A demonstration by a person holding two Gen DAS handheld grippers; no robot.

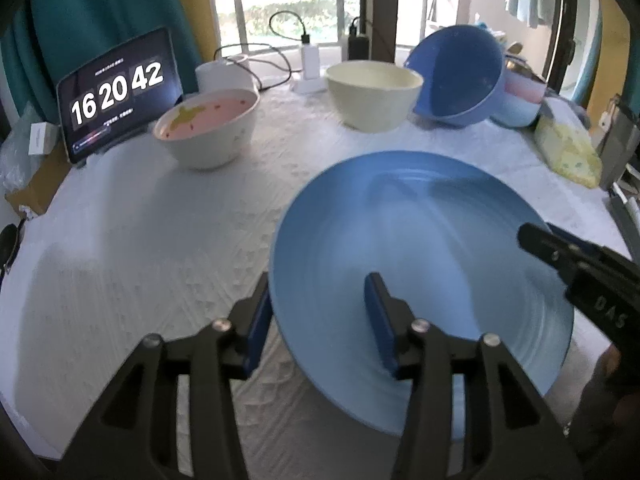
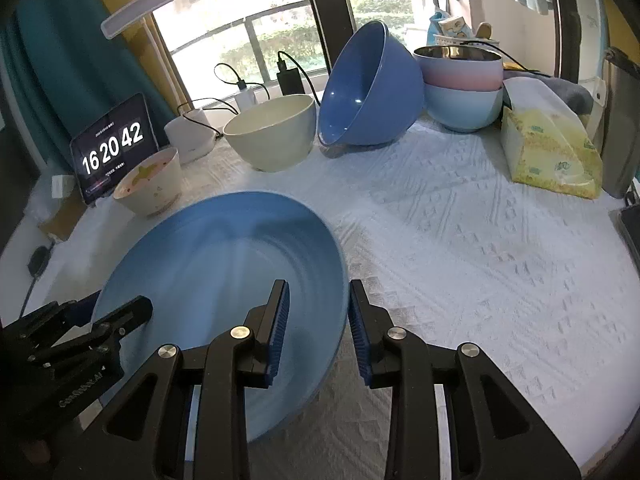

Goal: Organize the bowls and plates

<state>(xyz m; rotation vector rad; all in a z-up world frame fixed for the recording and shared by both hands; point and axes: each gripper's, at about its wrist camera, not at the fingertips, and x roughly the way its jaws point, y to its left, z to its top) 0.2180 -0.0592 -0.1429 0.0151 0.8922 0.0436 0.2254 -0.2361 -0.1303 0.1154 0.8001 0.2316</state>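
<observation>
A large blue plate sits low over the white tablecloth, slightly blurred. My left gripper straddles its left rim, one pad outside and one inside the plate. The gap between the pads is wide and they do not press on the rim. My right gripper straddles the opposite rim, shut on the plate's sloping wall. Each gripper shows in the other's view: the right gripper at the plate's right edge, the left gripper at its left edge.
Behind the plate stand a white bowl with a pink inside, a cream bowl and a dark blue bowl tipped on its side. Stacked pink and light blue bowls, a tissue pack and a tablet clock line the edges.
</observation>
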